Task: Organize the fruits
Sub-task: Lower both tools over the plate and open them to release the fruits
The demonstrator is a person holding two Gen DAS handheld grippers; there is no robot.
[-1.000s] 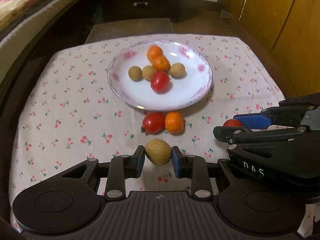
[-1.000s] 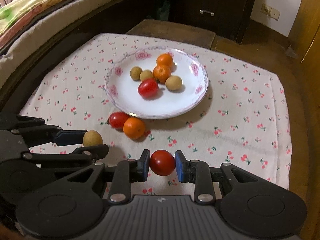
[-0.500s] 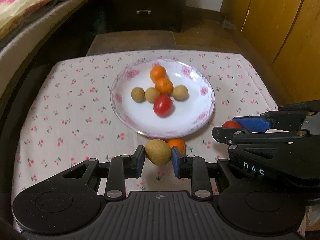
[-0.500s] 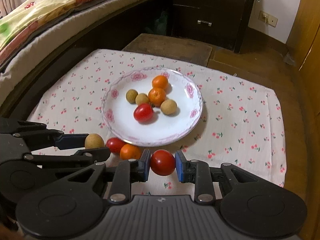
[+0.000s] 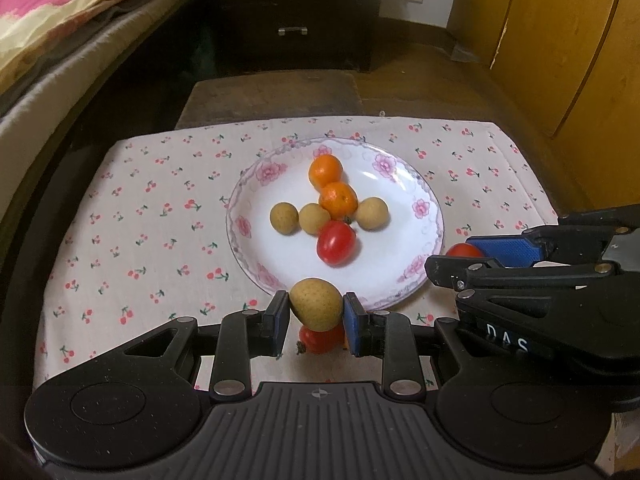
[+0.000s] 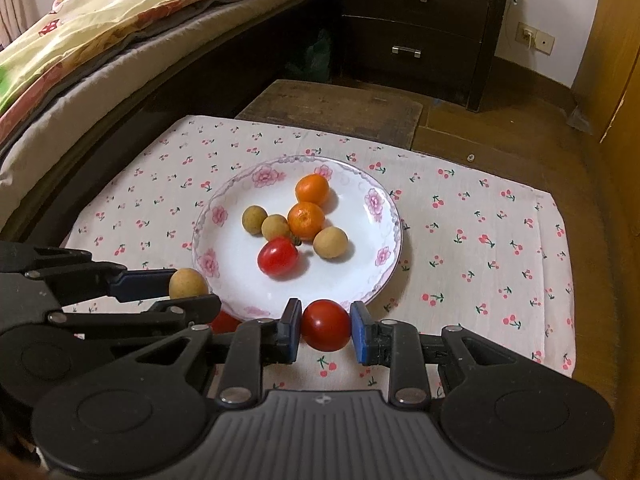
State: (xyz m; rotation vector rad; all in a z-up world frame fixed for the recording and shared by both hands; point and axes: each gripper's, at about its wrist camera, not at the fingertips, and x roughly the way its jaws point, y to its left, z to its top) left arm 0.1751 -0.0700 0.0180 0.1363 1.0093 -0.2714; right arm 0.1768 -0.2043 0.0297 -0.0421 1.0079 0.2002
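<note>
A: Left wrist view?
B: A tan longan (image 5: 316, 303) is clamped between the pads of the left gripper (image 5: 316, 318), held over the near rim of the floral plate (image 5: 430, 216). A red tomato (image 5: 320, 340) is seen on the cloth just below it.

A: Right wrist view?
B: A cherry tomato (image 6: 326, 325) is pinched by the right gripper (image 6: 326, 330), just beside the plate's near edge. Six fruits are counted on the plate.
</note>
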